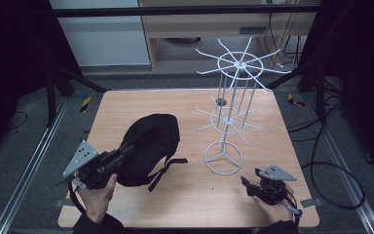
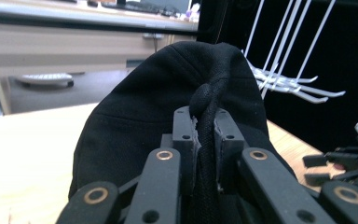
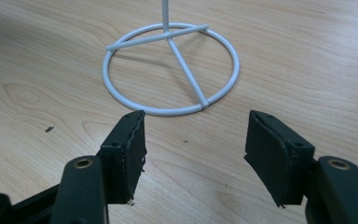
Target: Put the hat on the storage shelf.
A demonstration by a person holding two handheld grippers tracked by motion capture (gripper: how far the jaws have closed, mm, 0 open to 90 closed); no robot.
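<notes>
A: High view: where was the black fabric cap [image 1: 151,146]?

B: It lay on the light wooden table [image 1: 126,105], left of the white wire display rack [image 1: 231,117]. The left gripper [image 1: 126,150] met its near edge. The right gripper [image 1: 246,183] rested near the rack's ring base, well apart from the cap.

A: Left gripper view: jaw condition?

B: The jaws were clamped narrow on the black woven strap [image 2: 206,140] of the cap [image 2: 144,116], which rose ahead of the pads.

A: Right gripper view?

B: The right gripper [image 3: 193,144] stood wide, holding nothing, over bare table [image 3: 37,56], just short of the rack's white ring base [image 3: 170,70].
</notes>
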